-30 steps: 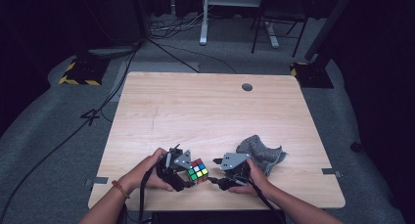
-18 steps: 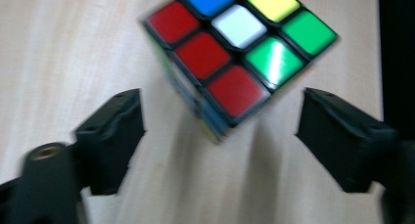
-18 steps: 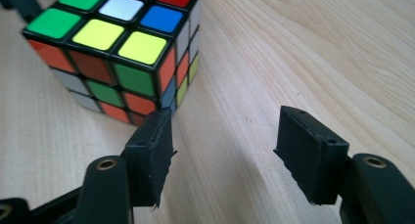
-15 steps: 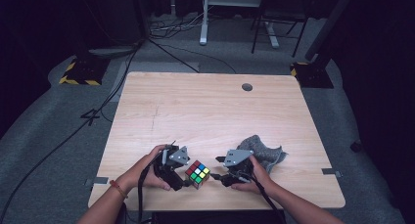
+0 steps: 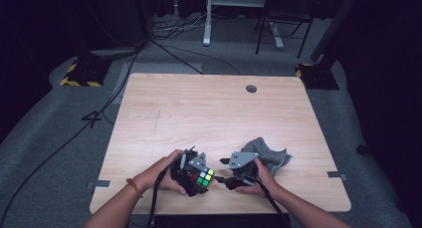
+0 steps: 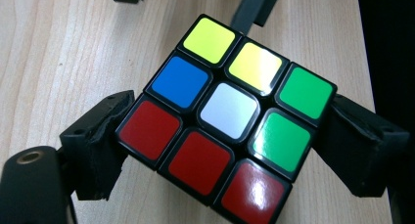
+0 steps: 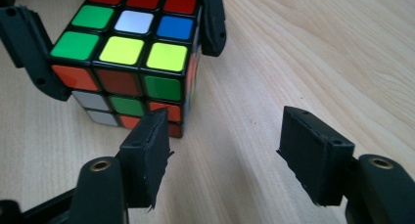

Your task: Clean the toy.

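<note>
You have one puzzle cube (image 5: 203, 178) on the wooden table (image 5: 209, 113), near the front edge and a little left of its middle. Your left gripper (image 6: 222, 136) straddles it: in the left gripper view its two black jaws stand at either side of the cube's lower rows, right up against the cube's edges, but I cannot tell whether the pads press on it. Those jaws have just been opening, with the cube between them.

The face turned up carries nine stickers — three red along the row nearest that camera, two yellow, two green, one blue and one white in the centre.

Your right gripper (image 7: 222, 150) sits just beside the cube on bare wood. Its two jaws stand well apart with nothing between them; in the right gripper view the left jaw's tip lies close against the cube's (image 7: 129, 53) lower corner, though contact is not clear.

From the high view, your two hands — left hand (image 5: 160, 174) and right hand (image 5: 259, 180) — rest near the table's front edge, one gripper in each. One grey cloth (image 5: 271, 156) lies crumpled just behind the right gripper. One round dark hole (image 5: 251, 88) marks the table's far side.
</note>
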Demonstrator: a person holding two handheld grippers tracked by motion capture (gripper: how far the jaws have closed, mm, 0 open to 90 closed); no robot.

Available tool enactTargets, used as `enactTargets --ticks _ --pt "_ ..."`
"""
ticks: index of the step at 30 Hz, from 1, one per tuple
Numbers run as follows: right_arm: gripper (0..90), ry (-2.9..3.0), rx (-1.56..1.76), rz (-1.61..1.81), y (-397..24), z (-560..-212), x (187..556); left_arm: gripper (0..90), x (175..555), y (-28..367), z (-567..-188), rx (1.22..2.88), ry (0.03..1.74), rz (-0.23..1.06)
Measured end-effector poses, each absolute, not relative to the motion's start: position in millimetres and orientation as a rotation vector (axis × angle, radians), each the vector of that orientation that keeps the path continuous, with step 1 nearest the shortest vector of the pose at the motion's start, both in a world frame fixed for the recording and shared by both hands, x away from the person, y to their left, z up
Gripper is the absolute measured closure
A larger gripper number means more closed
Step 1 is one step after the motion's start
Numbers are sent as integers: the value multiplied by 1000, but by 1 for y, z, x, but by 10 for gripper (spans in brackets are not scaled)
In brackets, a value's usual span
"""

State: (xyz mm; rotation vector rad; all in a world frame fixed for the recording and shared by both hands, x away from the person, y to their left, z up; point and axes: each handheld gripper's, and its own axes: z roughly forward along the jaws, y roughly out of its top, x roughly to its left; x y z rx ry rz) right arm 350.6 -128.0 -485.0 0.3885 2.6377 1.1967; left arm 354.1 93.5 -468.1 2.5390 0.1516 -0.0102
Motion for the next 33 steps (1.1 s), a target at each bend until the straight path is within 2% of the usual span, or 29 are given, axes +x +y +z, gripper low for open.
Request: enactTargets --ticks 4,7,11,20,30,33 --pt "370 2646 363 1234 -128 -484 348 161 355 93 -467 2551 136 -6" --pt "354 2648 322 1231 -127 -482 345 230 355 95 -466 2561 145 27" --pt "361 2633 360 1240 -131 -481 347 279 356 98 -467 2538 164 41" --pt "364 2622 394 1326 -137 -479 352 273 356 101 -473 2478 182 18" --pt "378 2576 328 1411 -127 -464 348 247 361 100 -479 2489 194 -18" --pt "404 2578 330 1437 -119 -458 352 211 360 98 -483 2537 193 30"
